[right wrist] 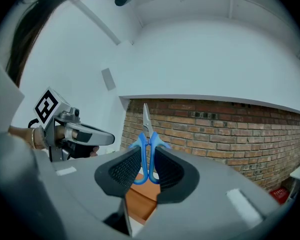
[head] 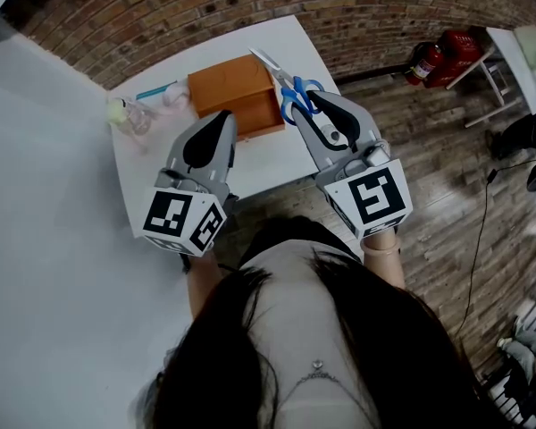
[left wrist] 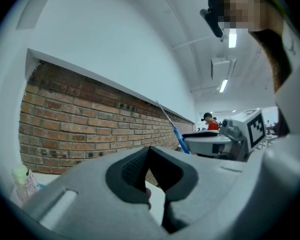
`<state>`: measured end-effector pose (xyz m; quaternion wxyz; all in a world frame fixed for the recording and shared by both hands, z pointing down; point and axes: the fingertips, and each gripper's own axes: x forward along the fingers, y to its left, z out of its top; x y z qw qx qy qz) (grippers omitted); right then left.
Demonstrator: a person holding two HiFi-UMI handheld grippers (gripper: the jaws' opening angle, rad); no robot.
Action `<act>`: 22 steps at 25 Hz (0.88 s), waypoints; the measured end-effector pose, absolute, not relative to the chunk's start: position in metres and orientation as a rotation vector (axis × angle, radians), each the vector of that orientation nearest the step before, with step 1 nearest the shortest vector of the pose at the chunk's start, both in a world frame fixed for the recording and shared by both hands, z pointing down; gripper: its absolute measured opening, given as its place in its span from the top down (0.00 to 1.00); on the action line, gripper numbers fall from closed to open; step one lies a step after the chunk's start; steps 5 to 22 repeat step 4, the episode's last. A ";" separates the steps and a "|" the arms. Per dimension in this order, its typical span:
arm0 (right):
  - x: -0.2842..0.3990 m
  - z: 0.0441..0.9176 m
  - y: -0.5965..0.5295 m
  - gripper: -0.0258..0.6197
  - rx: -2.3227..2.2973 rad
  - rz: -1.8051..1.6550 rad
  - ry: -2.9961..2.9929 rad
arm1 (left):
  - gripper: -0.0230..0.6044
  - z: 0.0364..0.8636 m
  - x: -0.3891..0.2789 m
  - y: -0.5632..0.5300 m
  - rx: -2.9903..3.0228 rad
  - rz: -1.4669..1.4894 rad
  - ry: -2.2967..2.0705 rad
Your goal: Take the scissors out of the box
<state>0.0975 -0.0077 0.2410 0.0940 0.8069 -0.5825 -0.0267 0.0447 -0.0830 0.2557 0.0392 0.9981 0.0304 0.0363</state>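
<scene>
Grey, with black ribbed jaw linings, the right hand-held gripper (right wrist: 147, 153) is clamped on the handle loops of a pair of blue-handled steel scissors (right wrist: 145, 125), whose closed blades stick out past the jaw tips. The scissors are held out of the orange-brown rectangular box (head: 235, 95), over its right edge in the head view. Alongside, the left hand-held gripper (left wrist: 149, 150) has its jaws together on nothing, near the box's front. The box sits on a white surface (head: 270, 163) before a red brick wall (head: 250, 7).
</scene>
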 end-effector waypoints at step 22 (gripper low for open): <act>0.099 0.243 -0.008 0.81 2.389 -0.078 -1.734 | 0.96 0.256 0.049 -0.081 3.058 0.107 0.099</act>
